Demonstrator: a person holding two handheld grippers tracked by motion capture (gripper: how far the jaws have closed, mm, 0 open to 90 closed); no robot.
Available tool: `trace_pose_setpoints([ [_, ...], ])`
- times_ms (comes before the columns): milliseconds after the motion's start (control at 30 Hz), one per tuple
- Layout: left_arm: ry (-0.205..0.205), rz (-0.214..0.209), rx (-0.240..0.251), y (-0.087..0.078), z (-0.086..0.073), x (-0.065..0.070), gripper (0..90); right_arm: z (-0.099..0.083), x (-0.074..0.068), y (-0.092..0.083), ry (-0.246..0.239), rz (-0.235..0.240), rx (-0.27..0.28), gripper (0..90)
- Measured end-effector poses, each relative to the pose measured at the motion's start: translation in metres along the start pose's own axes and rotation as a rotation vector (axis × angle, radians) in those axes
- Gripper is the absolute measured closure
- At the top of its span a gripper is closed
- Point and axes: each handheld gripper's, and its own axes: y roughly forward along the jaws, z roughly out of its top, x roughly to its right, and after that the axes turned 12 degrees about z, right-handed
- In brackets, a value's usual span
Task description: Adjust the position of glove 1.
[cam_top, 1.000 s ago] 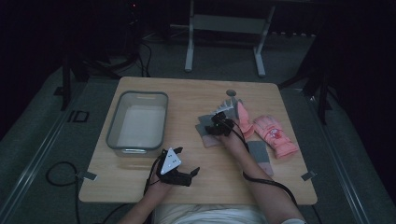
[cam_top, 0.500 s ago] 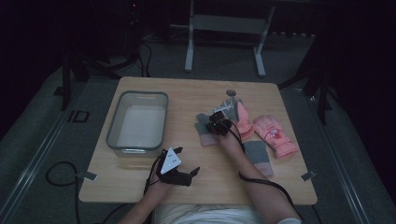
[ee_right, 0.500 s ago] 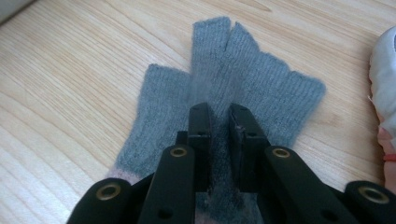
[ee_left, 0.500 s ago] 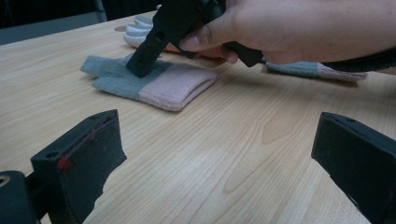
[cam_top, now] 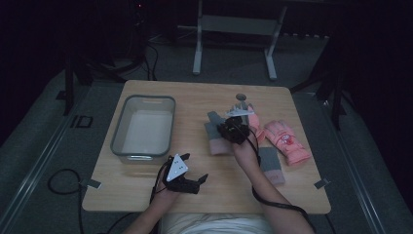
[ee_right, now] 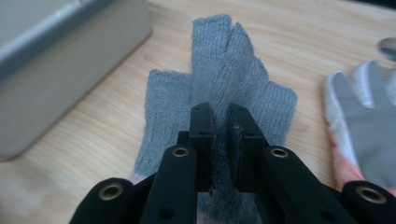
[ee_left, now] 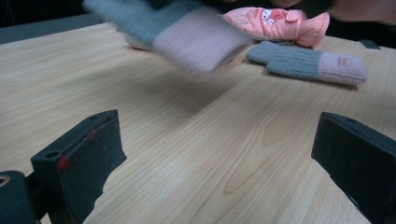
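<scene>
A grey knit glove with a pink cuff (cam_top: 215,140) (ee_right: 219,79) is pinched in my right gripper (cam_top: 234,130) (ee_right: 219,116). Its jaws have just been closing and now stand shut on a raised fold of the knit. The glove hangs blurred above the table (cam_top: 146,195) in the left gripper view (ee_left: 187,32). Its twin, a second grey glove (cam_top: 270,165) (ee_left: 303,63), lies flat to the right. My left gripper (cam_top: 194,183) (ee_left: 210,154) rests near the front edge, open, with bare wood between its jaws.
A clear plastic bin (cam_top: 117,139) (ee_right: 60,60) stands on the left half of the table. Pink padded gloves (cam_top: 288,141) (ee_left: 275,23) lie at the right, one with a grey palm (ee_right: 364,116). A small round object (cam_top: 240,96) sits near the far edge.
The right gripper has closed on the grey glove and risen, pulling a fold of it off the table. The left gripper has stayed put.
</scene>
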Motion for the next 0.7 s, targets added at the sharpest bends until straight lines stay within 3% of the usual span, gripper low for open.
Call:
trace_pose_setpoints([
  [200, 0.007, 0.004, 0.001, 0.0, 0.0, 0.001, 1.6, -0.015, -0.013, -0.03, 0.046, 0.018, 0.05, 81.5],
  [333, 0.01, 0.008, -0.001, 0.0, 0.0, 0.001, 1.6, -0.035, -0.025, -0.044, 0.058, -0.027, 0.06, 81.5],
  [433, 0.013, 0.01, 0.0, 0.0, 0.0, 0.001, 1.6, -0.049, -0.033, -0.047, 0.062, -0.064, 0.051, 81.5],
  [700, 0.015, 0.009, 0.0, 0.0, 0.0, 0.001, 1.6, -0.083, -0.044, -0.044, 0.074, -0.108, 0.009, 81.3],
])
